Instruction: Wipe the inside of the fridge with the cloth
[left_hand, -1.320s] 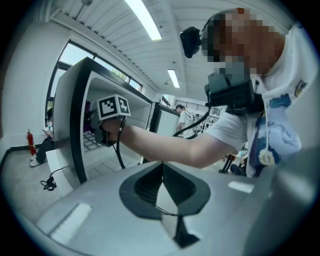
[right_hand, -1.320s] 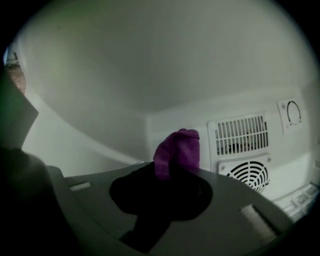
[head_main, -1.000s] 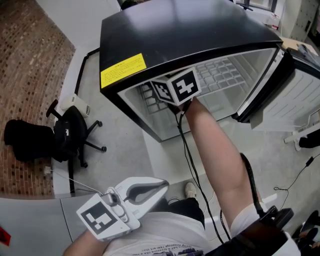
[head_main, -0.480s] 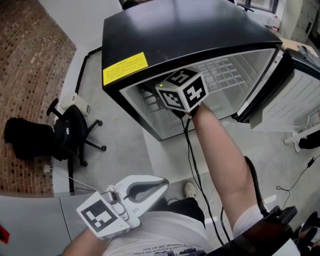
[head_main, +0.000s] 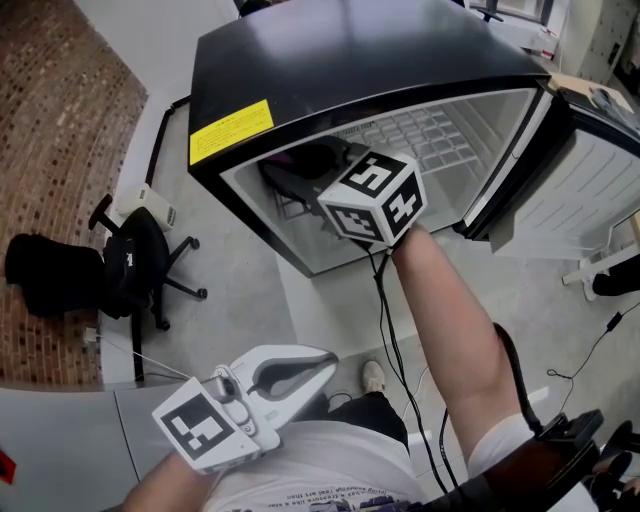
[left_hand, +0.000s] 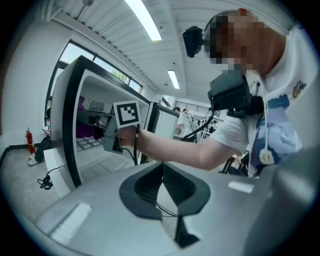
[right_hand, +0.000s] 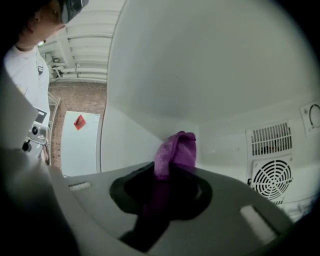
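A purple, fuzzy cloth (right_hand: 176, 147) is clamped between the jaws of the right gripper (right_hand: 167, 181), which are closed down on its lower part. Its free end stands out beyond the jaw tips as a bunched, rounded tuft.

In the head view the gripper's marker cube (head_main: 372, 198) is seen at the mouth of the black, box-shaped fridge (head_main: 360, 50), whose door is swung open to the right. The jaws themselves are hidden there by the cube. They are carried inside the cabinet, toward its left side.

In the right gripper view the cloth's long axis is seen to run along the jaws and to point at the far inner corner. There the white inner wall (right_hand: 200, 60) meets the back panel. A round fan grille (right_hand: 272, 177) is set in that panel, to the right of the cloth. Whether the tuft touches the white surface cannot be told; it looks near, perhaps just short of it.

The left gripper (left_hand: 162, 167) is held low and near the person's body, well apart from the fridge. Its jaw tips are brought together and nothing is held between them.

The wiping is therefore judged to fall to the right gripper alone. The coming stroke appears to depend on the tuft being pressed forward along its own axis, then drawn across the wall.
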